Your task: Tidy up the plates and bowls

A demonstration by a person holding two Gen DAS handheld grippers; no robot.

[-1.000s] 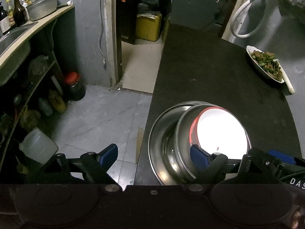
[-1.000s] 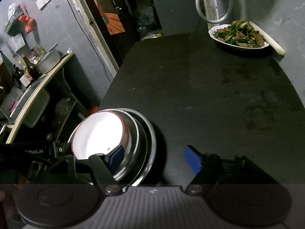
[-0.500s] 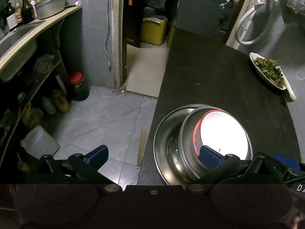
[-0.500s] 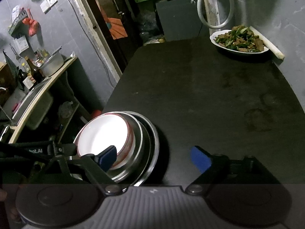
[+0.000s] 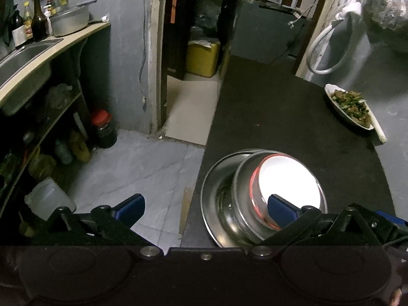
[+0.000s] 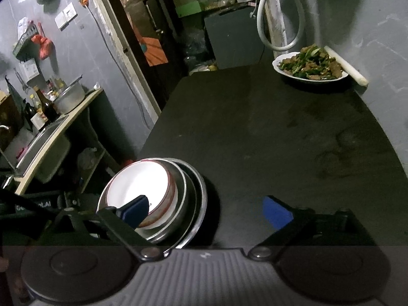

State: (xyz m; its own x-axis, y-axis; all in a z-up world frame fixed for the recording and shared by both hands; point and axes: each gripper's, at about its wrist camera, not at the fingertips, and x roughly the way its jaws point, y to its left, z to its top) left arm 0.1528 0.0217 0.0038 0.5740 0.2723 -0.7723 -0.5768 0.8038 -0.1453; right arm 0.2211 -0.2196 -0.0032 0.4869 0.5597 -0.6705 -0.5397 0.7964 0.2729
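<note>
A white bowl with a red rim sits nested in a steel bowl. Both rest on a wide steel plate at the black table's near left corner. My left gripper is open wide, one finger over the white bowl and the other over the floor. My right gripper has its jaws opening, its left finger over the white bowl and its right finger over bare table. The stack's edge lies under each gap, and no pad presses on it.
A white plate of cooked food stands at the table's far right, with a white stick beside it. The black table stretches between. Left of the table are the floor, a white jug and a sink counter.
Both grippers' fingers have spread wider apart. Both views have tilted up a little. The stack of bowls has stayed in place.
</note>
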